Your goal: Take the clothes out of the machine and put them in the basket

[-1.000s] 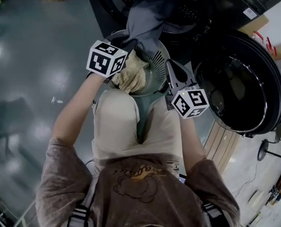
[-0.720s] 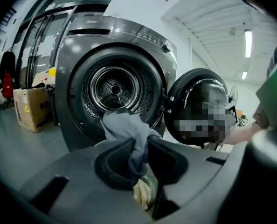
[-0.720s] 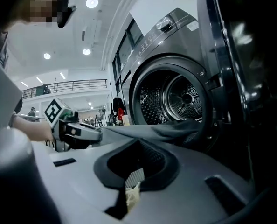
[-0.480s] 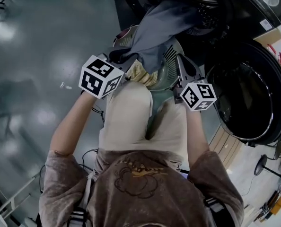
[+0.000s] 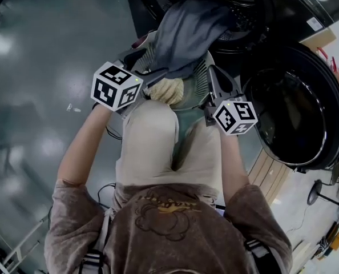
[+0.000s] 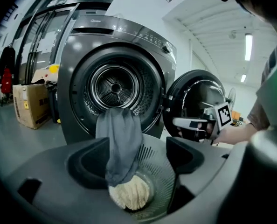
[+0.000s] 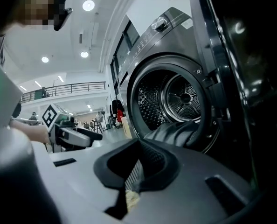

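A long grey garment (image 5: 186, 30) (image 6: 122, 139) hangs out of the washer drum (image 6: 115, 85) into the round slatted basket (image 5: 199, 76) below the opening. Its lower end rests on a cream cloth (image 5: 166, 90) (image 6: 129, 192) in the basket. My left gripper (image 5: 149, 67) (image 6: 136, 160) is at the basket's left rim, and its jaws are opening. The garment hangs between them with the pads apart from it. My right gripper (image 5: 215, 83) (image 7: 136, 167) sits on the basket's right rim, its jaws closed over the slatted wall.
The round washer door (image 5: 295, 113) (image 6: 194, 101) stands swung open at the right, close to my right gripper. The person's knees (image 5: 149, 144) press against the basket from below. A cardboard box (image 6: 31, 104) sits on the floor left of the machine.
My left gripper has drawn back from the drum toward the left, pulling the grey garment over the basket, and its jaws have spread apart. The right gripper has stayed on the rim.
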